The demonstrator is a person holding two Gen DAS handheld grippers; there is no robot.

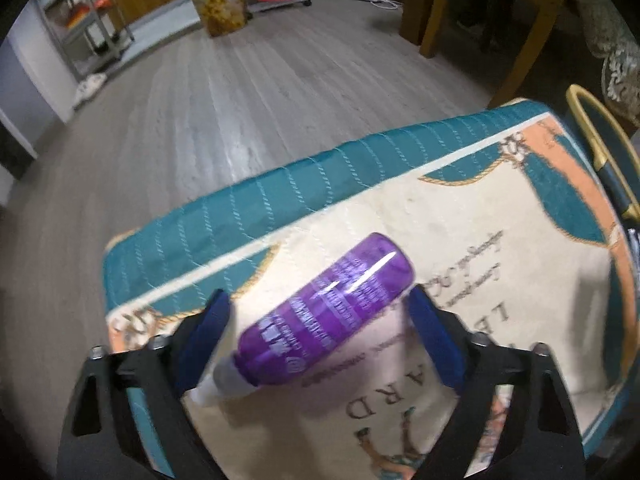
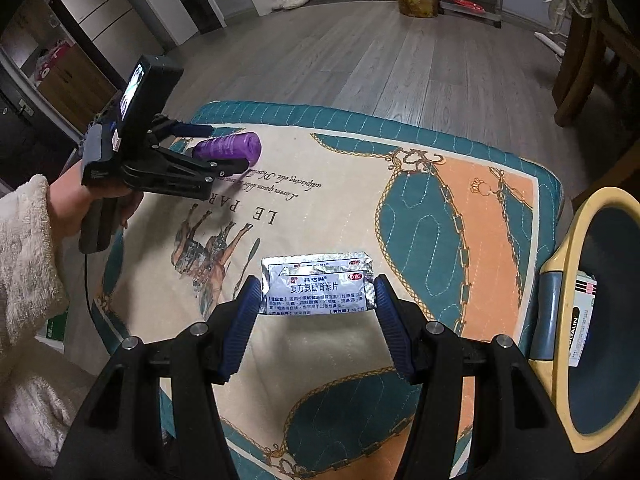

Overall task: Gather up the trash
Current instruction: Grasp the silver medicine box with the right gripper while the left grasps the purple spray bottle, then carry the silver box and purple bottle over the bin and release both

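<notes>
A home: wood-plank floor [image 1: 248, 92] around a quilted tabletop [image 2: 340, 216], wooden chair [image 1: 492, 20] beyond it, fridge [image 2: 104, 20] far behind.

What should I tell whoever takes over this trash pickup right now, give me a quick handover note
Left gripper: jaws around the purple bottle lying on the cushion, not clearly clamped yet.
Right gripper: pads against both ends of the silver medicine sachet, apparently gripped.
Bin: yellow-rimmed, at the cushion's right edge, one box already inside.
Done: that box binned.
Left: close on the bottle, then carry bottle and sachet to the bin.
</notes>
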